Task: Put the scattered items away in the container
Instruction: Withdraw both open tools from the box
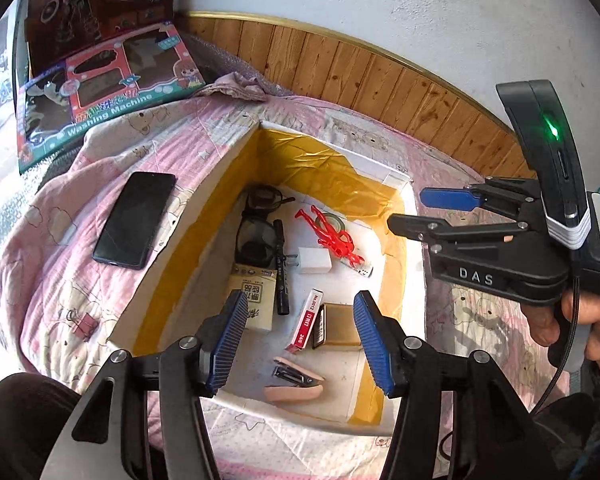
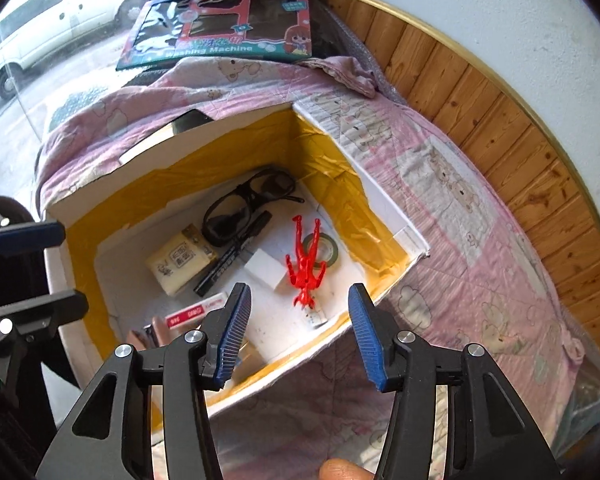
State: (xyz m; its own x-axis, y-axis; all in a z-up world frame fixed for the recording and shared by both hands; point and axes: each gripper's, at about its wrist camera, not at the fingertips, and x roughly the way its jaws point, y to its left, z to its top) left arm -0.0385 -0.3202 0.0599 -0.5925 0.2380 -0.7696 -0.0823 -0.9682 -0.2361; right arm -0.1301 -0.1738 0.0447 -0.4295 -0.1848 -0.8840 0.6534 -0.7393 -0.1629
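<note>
While the phone (image 1: 134,220) and pink clip (image 1: 85,326) lie outside the box (image 1: 220,160), both the left gripper (image 1: 300,340) and right gripper (image 2: 296,332) hover above it, jaws spread and empty, apparently free to fetch them.

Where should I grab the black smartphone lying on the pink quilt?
Grip the black smartphone across its two long edges near the middle, coming straight down from above. It lies flat and thin on the soft pink quilt, so the fingers can press in beside it.

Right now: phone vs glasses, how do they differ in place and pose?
The phone lies outside the container, flat on the pink quilt; the glasses are inside it. The phone lies alone; the glasses sit beside a black pen. Both are black, and neither is held: left gripper and right gripper are open.
</note>
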